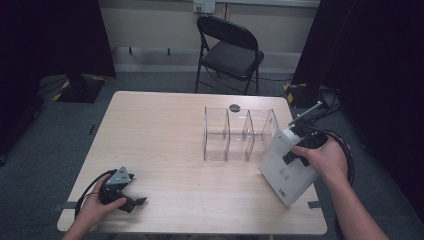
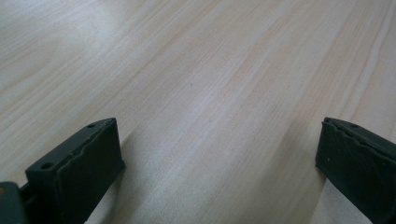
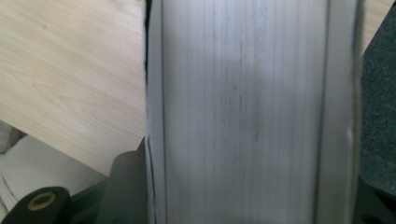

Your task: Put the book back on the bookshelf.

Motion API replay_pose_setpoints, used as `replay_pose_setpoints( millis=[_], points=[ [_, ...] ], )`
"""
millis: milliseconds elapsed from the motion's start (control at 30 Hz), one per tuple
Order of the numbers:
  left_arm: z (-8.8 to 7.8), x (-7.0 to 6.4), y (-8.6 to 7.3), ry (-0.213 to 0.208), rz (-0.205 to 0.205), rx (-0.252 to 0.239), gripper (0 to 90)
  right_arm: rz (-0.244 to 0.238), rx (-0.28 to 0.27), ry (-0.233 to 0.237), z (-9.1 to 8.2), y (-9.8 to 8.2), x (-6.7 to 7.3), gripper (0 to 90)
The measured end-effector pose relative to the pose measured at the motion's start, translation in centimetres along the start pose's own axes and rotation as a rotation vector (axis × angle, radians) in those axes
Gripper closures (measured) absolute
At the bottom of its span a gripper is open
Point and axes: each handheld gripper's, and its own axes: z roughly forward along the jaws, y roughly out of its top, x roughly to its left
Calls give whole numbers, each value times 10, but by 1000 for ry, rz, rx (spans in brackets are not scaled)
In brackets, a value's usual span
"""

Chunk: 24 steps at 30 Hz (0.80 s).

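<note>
Divider rack [image 1: 239, 134] stands mid-table [image 1: 160, 130]; book [image 1: 287, 167] just right of it, chair [image 1: 227, 50] behind

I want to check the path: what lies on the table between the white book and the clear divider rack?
Nothing. In the high view, only bare table separates the white book from the clear rack beside it.

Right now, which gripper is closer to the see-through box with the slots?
The right gripper. It holds a white book just beside the clear box. The left gripper rests open, far off by the table's near corner.
</note>
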Motion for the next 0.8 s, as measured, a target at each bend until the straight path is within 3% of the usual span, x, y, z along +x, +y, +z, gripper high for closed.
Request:
replay_pose_setpoints(
  millis=[367, 800],
  points=[
    [0, 0, 0, 0, 0, 0, 0, 37, 7, -1, 0, 12, 2, 522],
    [0, 0, 0, 0, 0, 0, 0, 41, 13, -33, -8, 29, 4, 525]
  ],
)
